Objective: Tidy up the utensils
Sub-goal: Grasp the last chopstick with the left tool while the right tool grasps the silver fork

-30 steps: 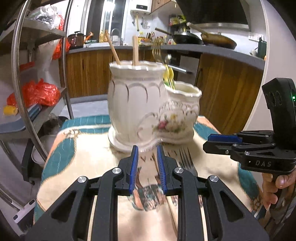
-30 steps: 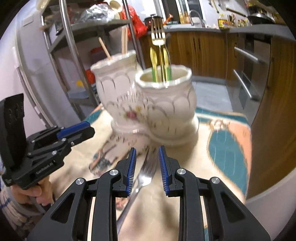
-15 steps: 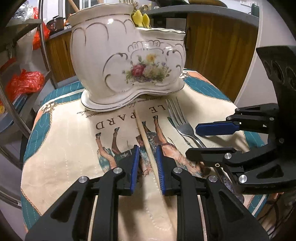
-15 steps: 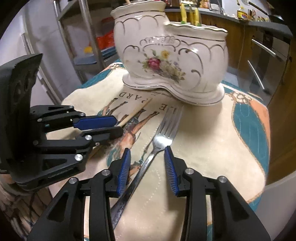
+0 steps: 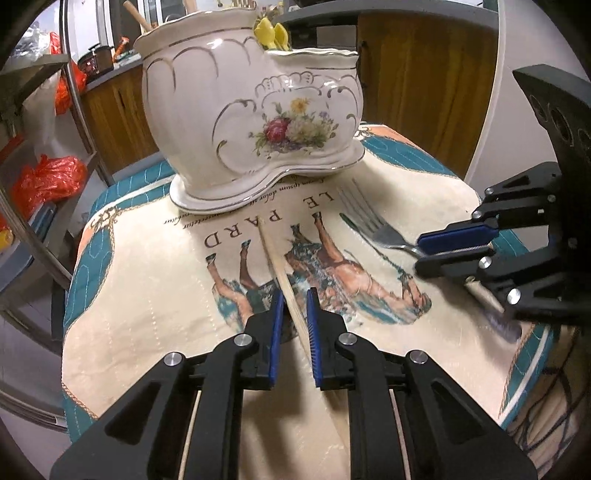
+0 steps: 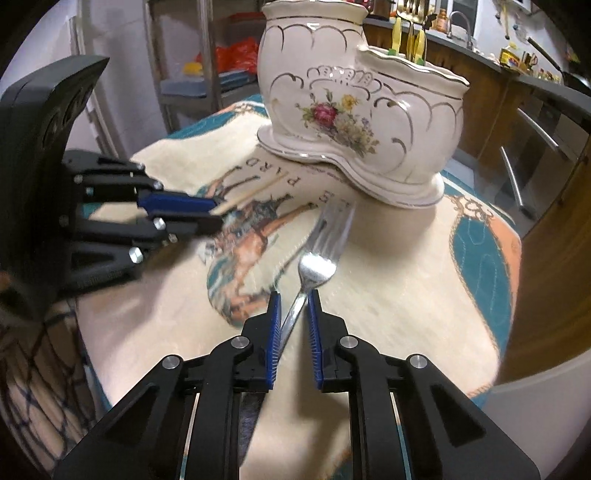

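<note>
A wooden chopstick [image 5: 275,258] [image 6: 251,192] and a steel fork [image 5: 369,225] [image 6: 317,266] lie on the printed cloth [image 5: 147,314], in front of a white floral ceramic utensil holder [image 5: 258,122] [image 6: 351,103]. My left gripper [image 5: 295,291] [image 6: 218,214] is down at the cloth with the chopstick running slantwise between its closing jaws; a gap still shows beside it. My right gripper [image 6: 293,293] [image 5: 418,252] straddles the fork's handle, its jaws closing too, with a little room left. Yellow-handled cutlery [image 5: 273,33] stands in the holder's lower cup.
A metal shelf rack with orange bags [image 5: 48,177] stands left of the small table. Wooden cabinets [image 5: 424,92] and a kitchen counter run behind. The cloth-covered table drops off close on the left, right and near sides.
Both grippers came down toward the cloth and tipped more steeply. The left jaws narrowed around the chopstick. The right jaws widened, then narrowed around the fork handle.
</note>
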{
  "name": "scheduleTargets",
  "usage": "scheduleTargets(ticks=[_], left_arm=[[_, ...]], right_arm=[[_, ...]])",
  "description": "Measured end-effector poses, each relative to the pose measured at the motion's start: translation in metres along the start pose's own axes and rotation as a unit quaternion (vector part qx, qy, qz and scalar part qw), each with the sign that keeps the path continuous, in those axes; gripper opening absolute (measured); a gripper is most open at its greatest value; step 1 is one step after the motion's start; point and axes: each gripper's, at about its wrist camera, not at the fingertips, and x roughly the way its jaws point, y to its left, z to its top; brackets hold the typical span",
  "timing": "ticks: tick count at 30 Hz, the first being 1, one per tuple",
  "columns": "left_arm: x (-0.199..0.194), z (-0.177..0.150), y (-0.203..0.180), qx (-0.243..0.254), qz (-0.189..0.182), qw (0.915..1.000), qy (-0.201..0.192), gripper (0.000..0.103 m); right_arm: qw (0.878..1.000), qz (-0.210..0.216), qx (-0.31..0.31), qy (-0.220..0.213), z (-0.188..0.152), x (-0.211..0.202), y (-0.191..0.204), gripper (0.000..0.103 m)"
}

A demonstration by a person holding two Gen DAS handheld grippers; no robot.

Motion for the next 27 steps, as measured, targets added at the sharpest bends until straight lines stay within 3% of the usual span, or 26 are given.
scheduleTargets(ticks=[10, 17, 22, 27], left_arm=[[0.002, 0.014, 0.015, 0.014, -0.020, 0.9956, 0.091, 0.013], [0.012, 0.035, 0.016, 0.056, -0.026, 0.9803, 0.187, 0.012], [0.014, 0.037, 0.019, 0.081, -0.024, 0.9701, 0.227, 0.012], [0.016, 0.038, 0.028, 0.075, -0.035, 0.9640, 0.252, 0.012]], right_arm=[[0.996, -0.019, -0.005, 0.087, 0.017, 0.007, -0.001, 0.015], [0.987, -0.004, -0.029, 0.157, 0.029, 0.015, -0.006, 0.013], [0.977, -0.012, -0.048, 0.208, 0.034, 0.021, -0.008, 0.013], [0.975, -0.019, -0.041, 0.218, 0.038, 0.024, -0.004, 0.012]])
